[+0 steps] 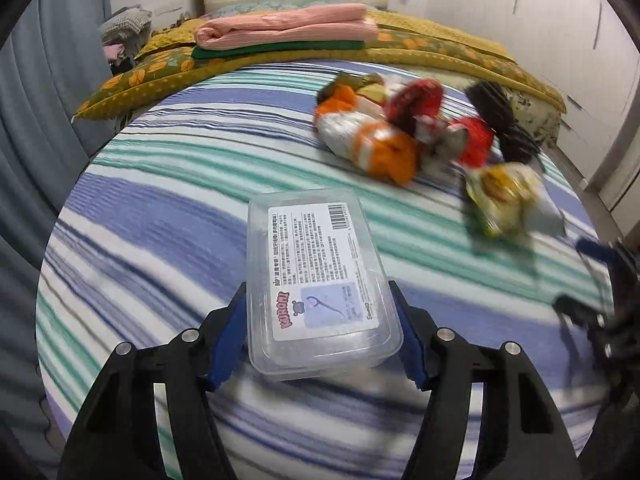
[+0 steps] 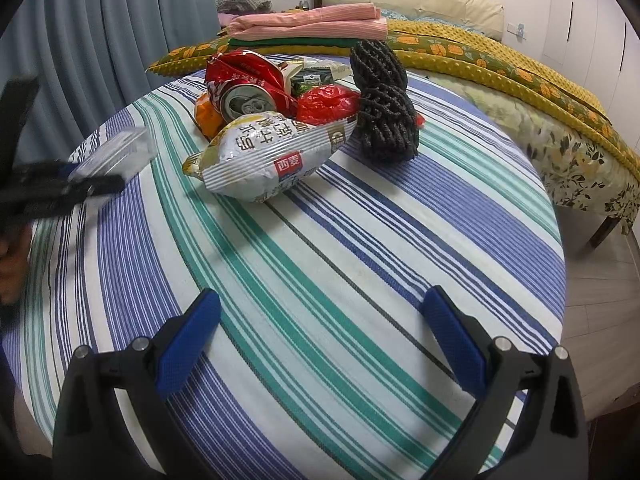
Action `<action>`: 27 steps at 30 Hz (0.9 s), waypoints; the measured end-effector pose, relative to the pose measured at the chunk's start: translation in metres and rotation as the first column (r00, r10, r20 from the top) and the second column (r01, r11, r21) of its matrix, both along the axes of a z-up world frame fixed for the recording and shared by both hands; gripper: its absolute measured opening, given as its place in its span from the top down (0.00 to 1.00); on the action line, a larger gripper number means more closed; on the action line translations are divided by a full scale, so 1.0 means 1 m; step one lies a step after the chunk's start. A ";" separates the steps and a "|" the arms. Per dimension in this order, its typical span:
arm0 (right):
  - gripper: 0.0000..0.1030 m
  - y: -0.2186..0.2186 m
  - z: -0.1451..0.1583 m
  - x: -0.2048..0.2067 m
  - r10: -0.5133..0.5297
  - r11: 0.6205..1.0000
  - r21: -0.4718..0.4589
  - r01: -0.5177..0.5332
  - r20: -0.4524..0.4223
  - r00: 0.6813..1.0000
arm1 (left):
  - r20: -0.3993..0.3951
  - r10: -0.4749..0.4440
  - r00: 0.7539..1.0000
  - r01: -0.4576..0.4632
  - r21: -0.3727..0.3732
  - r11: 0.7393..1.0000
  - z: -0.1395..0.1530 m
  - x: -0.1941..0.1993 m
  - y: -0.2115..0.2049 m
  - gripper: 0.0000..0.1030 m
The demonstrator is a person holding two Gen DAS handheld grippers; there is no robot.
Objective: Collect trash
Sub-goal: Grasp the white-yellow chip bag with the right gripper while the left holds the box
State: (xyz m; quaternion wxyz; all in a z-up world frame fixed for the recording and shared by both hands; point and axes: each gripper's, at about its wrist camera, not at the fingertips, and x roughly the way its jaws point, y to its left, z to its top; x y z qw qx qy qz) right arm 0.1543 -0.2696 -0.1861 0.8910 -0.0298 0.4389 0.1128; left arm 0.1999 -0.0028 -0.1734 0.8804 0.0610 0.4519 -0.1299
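Note:
A clear plastic box with a white label sits between the blue pads of my left gripper, which press on its two long sides. In the right wrist view the same box shows blurred at the left in that gripper. The trash pile lies further back on the striped tablecloth: a white snack bag, a crushed can, red wrappers, an orange packet and a black mesh bundle. My right gripper stands open over bare cloth, short of the pile.
The round table ends close on the right, with tiled floor beyond. Behind the table is a bed with a yellow quilt and folded pink cloth. Blue-grey curtains hang at the left. A person's hand shows at the left edge.

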 end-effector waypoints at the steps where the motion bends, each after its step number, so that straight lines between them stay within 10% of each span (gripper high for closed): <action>1: 0.04 0.000 0.000 0.000 0.000 1.000 0.001 0.000 0.000 1.000 | -0.003 -0.002 1.000 0.002 -0.003 1.000 -0.001 -0.004 -0.001 0.30; 13: 0.05 0.007 0.072 0.039 0.098 0.988 0.101 -0.114 0.156 0.983 | -0.001 0.001 1.000 -0.001 0.028 1.000 -0.008 -0.007 -0.009 0.12; 19: 0.08 0.045 0.043 0.095 0.245 0.969 0.034 -0.245 -0.004 0.970 | -0.004 0.001 1.000 -0.001 0.020 1.000 -0.009 -0.006 -0.008 0.11; 22: 0.23 0.052 0.028 0.091 0.276 0.961 0.036 -0.274 -0.103 0.956 | -0.005 0.000 1.000 0.000 0.018 1.000 -0.009 -0.006 -0.007 0.10; 27: 0.17 0.060 0.037 0.070 0.259 0.966 0.019 -0.258 -0.119 0.959 | -0.008 -0.005 1.000 0.005 0.020 1.000 -0.010 -0.006 -0.009 0.09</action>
